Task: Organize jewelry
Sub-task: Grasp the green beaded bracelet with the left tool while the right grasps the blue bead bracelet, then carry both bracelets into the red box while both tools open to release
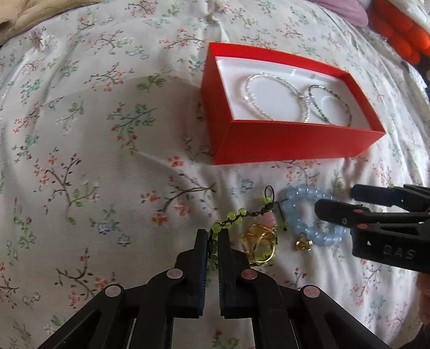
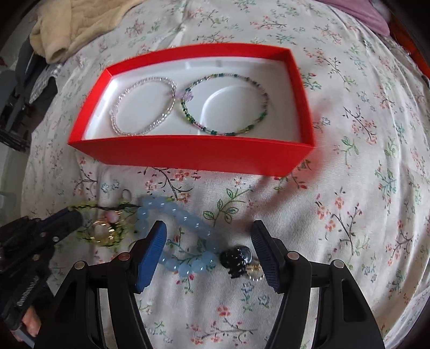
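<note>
A red box (image 1: 295,139) (image 2: 193,155) with a white lining lies on the floral bedsheet. In it are a clear bead bracelet (image 1: 271,96) (image 2: 142,104) and a green bead bracelet (image 1: 330,104) (image 2: 225,104). In front of the box lie a green bead bracelet with a gold ring charm (image 1: 259,241) (image 2: 104,231) and a light blue bead bracelet (image 1: 309,214) (image 2: 182,236). My left gripper (image 1: 212,236) (image 2: 67,220) is shut on the green bracelet's cord. My right gripper (image 2: 209,236) (image 1: 336,204) is open around the blue bracelet.
A black charm (image 2: 237,257) and a small gold ring (image 2: 254,271) lie by my right gripper's right finger. A cream blanket (image 2: 80,24) lies at the far left, orange and purple fabric (image 1: 397,29) at the far right.
</note>
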`<state>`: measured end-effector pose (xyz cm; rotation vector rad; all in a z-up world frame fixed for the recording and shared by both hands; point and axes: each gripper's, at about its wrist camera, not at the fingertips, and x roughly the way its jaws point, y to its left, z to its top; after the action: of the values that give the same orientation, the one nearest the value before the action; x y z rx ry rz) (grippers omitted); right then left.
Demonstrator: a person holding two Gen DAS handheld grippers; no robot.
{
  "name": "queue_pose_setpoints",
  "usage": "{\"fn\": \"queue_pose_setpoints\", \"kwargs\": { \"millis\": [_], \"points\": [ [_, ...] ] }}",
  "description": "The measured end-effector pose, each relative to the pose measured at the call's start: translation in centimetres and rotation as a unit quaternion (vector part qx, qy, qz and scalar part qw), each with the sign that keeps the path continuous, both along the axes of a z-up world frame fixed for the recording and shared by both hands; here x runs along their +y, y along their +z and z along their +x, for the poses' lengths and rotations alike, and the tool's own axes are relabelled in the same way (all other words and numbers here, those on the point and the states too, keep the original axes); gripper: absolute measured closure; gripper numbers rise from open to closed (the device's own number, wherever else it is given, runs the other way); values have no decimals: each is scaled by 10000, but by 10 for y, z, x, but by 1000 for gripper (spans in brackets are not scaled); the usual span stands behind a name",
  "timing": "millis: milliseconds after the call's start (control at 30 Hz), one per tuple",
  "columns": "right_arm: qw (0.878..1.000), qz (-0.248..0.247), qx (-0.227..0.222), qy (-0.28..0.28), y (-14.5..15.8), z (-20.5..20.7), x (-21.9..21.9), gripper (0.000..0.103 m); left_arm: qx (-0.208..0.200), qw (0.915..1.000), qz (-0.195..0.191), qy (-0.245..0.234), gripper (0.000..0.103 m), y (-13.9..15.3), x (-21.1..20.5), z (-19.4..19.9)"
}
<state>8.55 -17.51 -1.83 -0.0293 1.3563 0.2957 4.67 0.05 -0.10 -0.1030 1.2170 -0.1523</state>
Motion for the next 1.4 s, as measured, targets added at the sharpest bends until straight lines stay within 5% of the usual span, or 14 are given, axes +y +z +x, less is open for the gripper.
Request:
{"fn": "queue_pose_setpoints", "kwargs": {
  "millis": [133,300,1400],
  "points": [
    [9991,-346,-195,165,-5,-1,11,53,28,10000,8,33,102,-1,7,-1],
    [9982,-322,-311,399,-3,-6,19,90,-48,9999,-89,27,102,7,9,-2],
    [9885,745,-1302,166,101,-25,1,90,-1148,9883,-886,-468,102,97,-29,-5]
  ]
}}
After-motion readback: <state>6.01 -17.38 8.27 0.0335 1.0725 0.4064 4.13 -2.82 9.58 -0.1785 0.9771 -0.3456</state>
